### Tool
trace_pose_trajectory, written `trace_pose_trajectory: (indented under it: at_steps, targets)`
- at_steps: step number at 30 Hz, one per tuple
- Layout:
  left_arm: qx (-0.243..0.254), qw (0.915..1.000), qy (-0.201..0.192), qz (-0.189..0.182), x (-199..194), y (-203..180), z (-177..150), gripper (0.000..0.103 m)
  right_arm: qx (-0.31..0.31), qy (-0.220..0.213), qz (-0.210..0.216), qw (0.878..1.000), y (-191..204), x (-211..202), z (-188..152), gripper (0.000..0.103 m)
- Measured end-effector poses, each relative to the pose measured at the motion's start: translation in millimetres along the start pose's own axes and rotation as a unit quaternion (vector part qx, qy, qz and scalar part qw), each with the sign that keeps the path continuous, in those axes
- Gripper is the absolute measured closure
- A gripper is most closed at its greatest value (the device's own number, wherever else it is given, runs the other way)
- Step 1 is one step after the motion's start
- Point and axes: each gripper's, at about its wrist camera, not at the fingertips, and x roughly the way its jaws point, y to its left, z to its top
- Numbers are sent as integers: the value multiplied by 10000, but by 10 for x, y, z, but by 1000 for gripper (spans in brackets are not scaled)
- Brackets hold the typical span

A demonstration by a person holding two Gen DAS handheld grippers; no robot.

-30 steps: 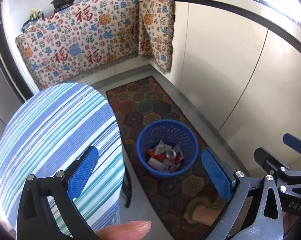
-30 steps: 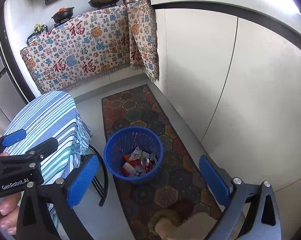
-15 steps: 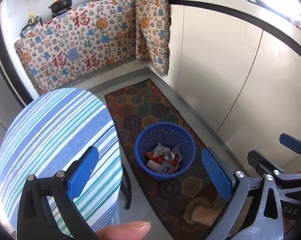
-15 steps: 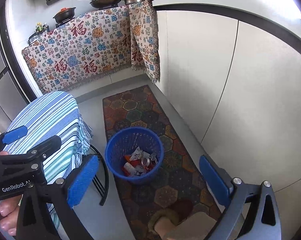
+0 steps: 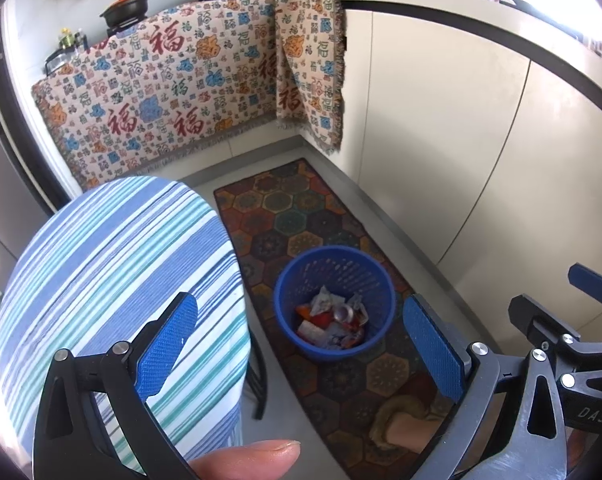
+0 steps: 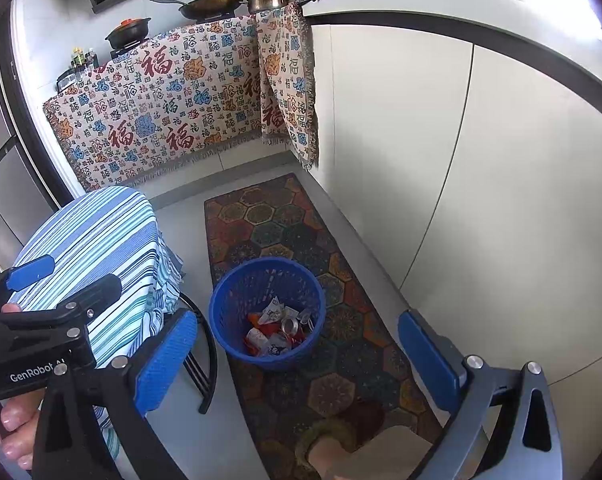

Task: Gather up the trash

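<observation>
The kitchen counter runs along the right and back, and a patterned cloth hangs over its front under the stove, probably to protect the cabinet doors. On the floor lies a long rug with hexagon patterns. At the left stands a round tabletop under a striped blue cover; no loose trash is visible on the part that shows.

On the rug, just beside the tabletop's legs, stands the blue basket. It holds the trash — crumpled wrappers, red and white packets and what looks like a flattened can. I think the basket is put there so that things from the tabletop drop in easily.

Both tools are held high and look down at the basket. The left tool has its pads wide apart with nothing between them, and the right tool is the same — spread and empty. A thumb shows at the lower edge of the left view. I judge that the collecting is nearly finished or already complete, since I see no trash outside the basket.
</observation>
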Motion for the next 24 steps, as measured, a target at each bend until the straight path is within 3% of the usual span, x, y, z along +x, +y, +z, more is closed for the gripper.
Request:
trace_pose_trajectory:
  at_steps: [24]
  targets:
    - [-71,10000,3,50,17,50,7,1,-61,54,10,10000,19,60,2,0]
